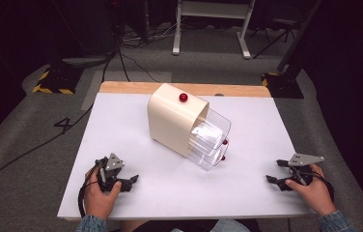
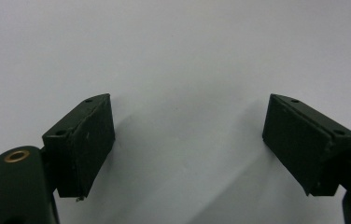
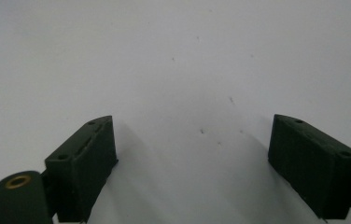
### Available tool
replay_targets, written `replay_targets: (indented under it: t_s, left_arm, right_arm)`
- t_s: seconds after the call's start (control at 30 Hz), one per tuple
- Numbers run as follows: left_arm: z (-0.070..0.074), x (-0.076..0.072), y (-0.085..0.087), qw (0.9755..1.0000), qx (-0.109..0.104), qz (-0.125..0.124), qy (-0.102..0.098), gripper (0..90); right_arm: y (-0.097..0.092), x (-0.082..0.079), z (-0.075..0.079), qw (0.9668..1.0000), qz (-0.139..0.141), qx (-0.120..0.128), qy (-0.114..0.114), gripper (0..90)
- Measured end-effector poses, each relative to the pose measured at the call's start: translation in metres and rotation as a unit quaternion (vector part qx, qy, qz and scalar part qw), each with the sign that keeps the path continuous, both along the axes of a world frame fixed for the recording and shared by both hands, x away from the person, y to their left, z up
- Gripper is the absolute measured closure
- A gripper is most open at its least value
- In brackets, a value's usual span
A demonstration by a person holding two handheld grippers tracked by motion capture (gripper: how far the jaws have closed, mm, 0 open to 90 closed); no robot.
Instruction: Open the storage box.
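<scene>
A cream drawer cabinet [image 1: 172,118] with a red knob [image 1: 183,97] on top stands mid-table, turned at an angle. Its clear plastic drawers [image 1: 210,140] stick out toward the front right, with small red knobs [image 1: 224,142] on their fronts and something white inside the upper one. My left gripper [image 1: 127,182] rests near the table's front left, held by a hand, jaws wide apart over bare white surface [image 2: 187,130]. My right gripper [image 1: 275,171] rests near the front right, also open, nothing between its jaws [image 3: 192,154].
The white table top [image 1: 136,145] has a wooden strip [image 1: 121,87] along its far edge. Beyond it lie grey carpet, cables [image 1: 121,58], a white stand's legs [image 1: 211,29] and yellow-black striped bases [image 1: 51,87].
</scene>
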State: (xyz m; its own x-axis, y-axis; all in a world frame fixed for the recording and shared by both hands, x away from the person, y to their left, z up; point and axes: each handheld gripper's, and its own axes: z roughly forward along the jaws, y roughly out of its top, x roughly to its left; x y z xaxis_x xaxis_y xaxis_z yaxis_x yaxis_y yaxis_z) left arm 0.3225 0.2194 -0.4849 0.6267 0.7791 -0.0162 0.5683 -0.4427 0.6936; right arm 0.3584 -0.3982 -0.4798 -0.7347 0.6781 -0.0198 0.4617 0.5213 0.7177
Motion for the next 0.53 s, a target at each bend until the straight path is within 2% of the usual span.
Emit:
replay_targets:
  t_s: [0.53]
  left_arm:
    - [0.0001, 0.0003, 0.0002, 1.0, -0.002, -0.001, 0.002, 17.0]
  right_arm:
    - [-0.0004, -0.0015, -0.0018, 1.0, -0.002, 0.002, -0.008, 14.5]
